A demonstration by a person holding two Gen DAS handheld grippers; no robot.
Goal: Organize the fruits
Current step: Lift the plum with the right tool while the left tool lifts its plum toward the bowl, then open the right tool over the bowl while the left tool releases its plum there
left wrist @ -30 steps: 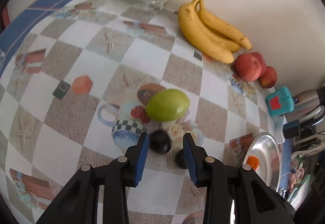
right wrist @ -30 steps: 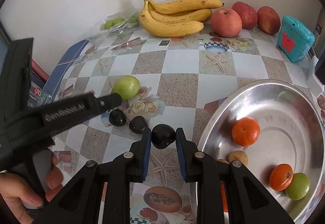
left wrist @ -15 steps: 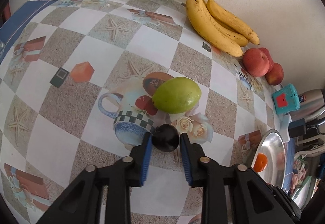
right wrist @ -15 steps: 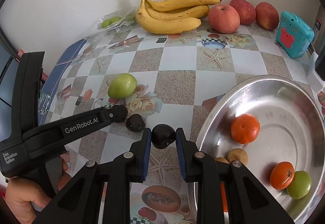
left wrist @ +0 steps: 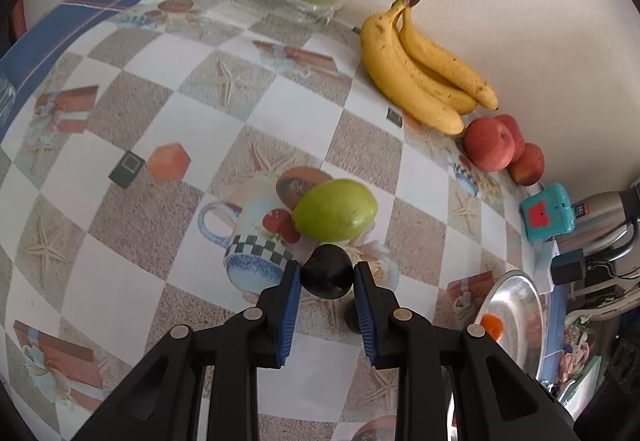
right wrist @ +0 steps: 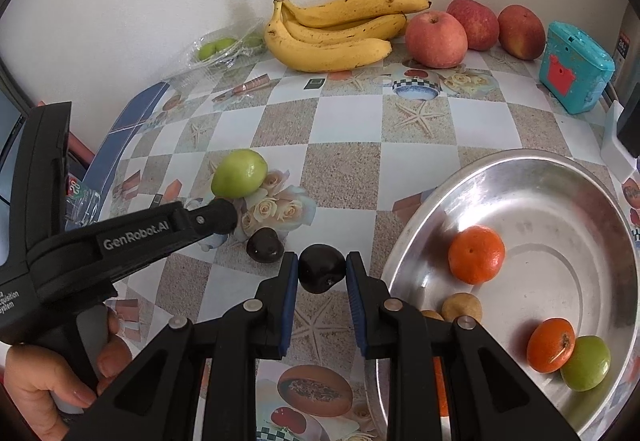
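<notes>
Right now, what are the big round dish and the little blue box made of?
The round dish looks like bare metal, maybe aluminium or steel: silvery, dull shine, blurry reflections of the fruit inside. The blue box looks like hard plastic: even turquoise colour, smooth moulded corners, slightly glossy. I cannot tell what is inside it.

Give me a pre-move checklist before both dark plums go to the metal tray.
1. Left gripper shut on its dark plum, having just closed: ok.
2. Right gripper shut on its own plum: ok.
3. Metal tray has bare room: ok.
4. Third plum left loose on the table: not ok.
5. Green fruit clear of the left-held plum: cannot tell.
6. Plums lifted off the table: cannot tell.
</notes>
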